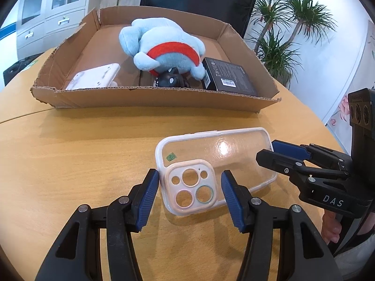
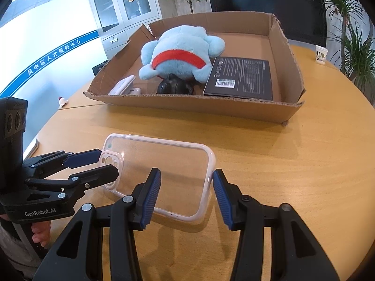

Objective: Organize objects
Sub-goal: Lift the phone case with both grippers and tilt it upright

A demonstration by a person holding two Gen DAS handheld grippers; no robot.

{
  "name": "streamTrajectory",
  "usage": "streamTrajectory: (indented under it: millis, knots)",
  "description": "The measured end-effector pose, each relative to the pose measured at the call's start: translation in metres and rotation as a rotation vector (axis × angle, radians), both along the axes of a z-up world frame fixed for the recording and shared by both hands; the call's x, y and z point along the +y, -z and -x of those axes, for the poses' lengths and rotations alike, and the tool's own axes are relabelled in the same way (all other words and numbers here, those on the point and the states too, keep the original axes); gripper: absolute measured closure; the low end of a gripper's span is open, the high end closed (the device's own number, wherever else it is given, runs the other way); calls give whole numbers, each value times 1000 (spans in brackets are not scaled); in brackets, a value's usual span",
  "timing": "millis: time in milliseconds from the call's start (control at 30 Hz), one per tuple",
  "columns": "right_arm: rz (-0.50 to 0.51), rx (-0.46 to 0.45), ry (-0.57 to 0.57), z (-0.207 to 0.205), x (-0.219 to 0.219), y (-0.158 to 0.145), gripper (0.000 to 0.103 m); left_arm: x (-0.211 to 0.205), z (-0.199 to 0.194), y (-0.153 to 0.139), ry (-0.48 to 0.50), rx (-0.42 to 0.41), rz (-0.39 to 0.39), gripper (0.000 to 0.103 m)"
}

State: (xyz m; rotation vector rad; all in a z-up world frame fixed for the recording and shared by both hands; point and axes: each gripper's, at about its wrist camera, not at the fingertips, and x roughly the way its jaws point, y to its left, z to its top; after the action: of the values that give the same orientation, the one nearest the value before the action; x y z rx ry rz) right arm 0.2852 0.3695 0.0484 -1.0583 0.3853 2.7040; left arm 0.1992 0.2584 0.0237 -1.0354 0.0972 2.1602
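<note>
A clear phone case (image 1: 218, 161) with a pale pink rim lies on the wooden table (image 1: 82, 164); it also shows in the right wrist view (image 2: 164, 171). My left gripper (image 1: 190, 195) straddles its camera end, and the blue pads seem to touch the rim. My right gripper (image 2: 186, 195) straddles the other end, its pads close to the rim. Each gripper shows in the other's view, the right gripper (image 1: 269, 153) and the left gripper (image 2: 106, 162). Neither has lifted the case.
A shallow cardboard box (image 1: 152, 98) stands behind the case; it also shows in the right wrist view (image 2: 199, 105). It holds a light blue plush toy (image 1: 164, 44), a black flat box (image 1: 232, 77), a white device (image 1: 96, 77) and a small black toy (image 1: 167, 79). A small cup (image 2: 321, 55) stands at the back right.
</note>
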Motion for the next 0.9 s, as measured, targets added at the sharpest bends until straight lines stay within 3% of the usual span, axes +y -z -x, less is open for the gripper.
streamTrajectory:
  millis: [900]
  knots:
    - [-67,83,-4,6,-5,-34,59,-6,3,-32,-16,76,-45,49]
